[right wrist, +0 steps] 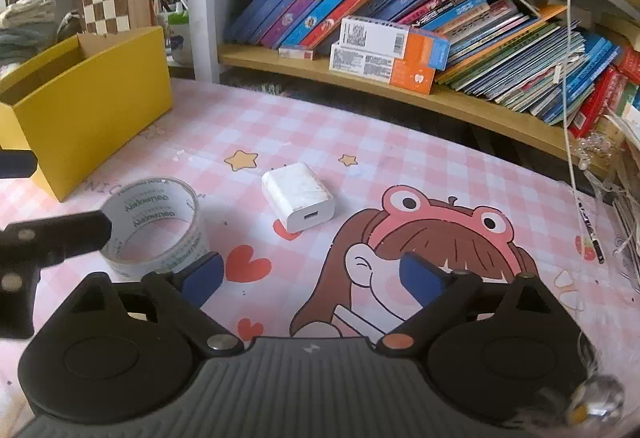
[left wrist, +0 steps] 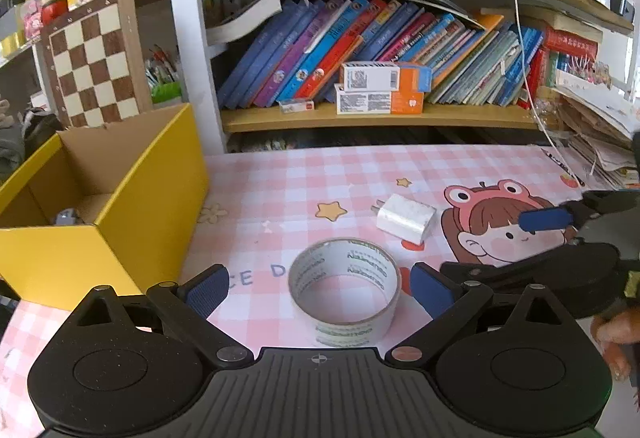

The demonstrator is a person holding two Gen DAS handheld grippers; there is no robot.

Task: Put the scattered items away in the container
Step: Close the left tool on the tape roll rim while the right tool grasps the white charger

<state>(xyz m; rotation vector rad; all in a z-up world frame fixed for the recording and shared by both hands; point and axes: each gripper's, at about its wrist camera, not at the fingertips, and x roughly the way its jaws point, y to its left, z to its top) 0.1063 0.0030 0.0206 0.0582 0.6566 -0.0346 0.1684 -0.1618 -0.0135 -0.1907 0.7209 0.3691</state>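
Note:
A roll of clear tape [left wrist: 345, 290] lies flat on the pink checked mat, right between the open fingers of my left gripper [left wrist: 320, 288], not touched by either pad. A white USB charger [left wrist: 405, 218] lies just beyond it. The yellow cardboard box [left wrist: 120, 178] stands at the left with a small grey item [left wrist: 66, 216] inside. In the right wrist view my right gripper [right wrist: 314, 278] is open and empty over the cartoon print, with the charger [right wrist: 298, 196] ahead and the tape roll [right wrist: 154, 224] at left. The box [right wrist: 84, 98] is at far left.
A bookshelf [left wrist: 360, 118] with slanted books and two orange-and-white cartons [left wrist: 380, 90] runs along the back. A chessboard box [left wrist: 94, 58] stands behind the yellow box. A white cable [right wrist: 568, 78] hangs at right beside paper stacks [left wrist: 600, 142]. The right gripper's fingers [left wrist: 544, 219] show at right in the left wrist view.

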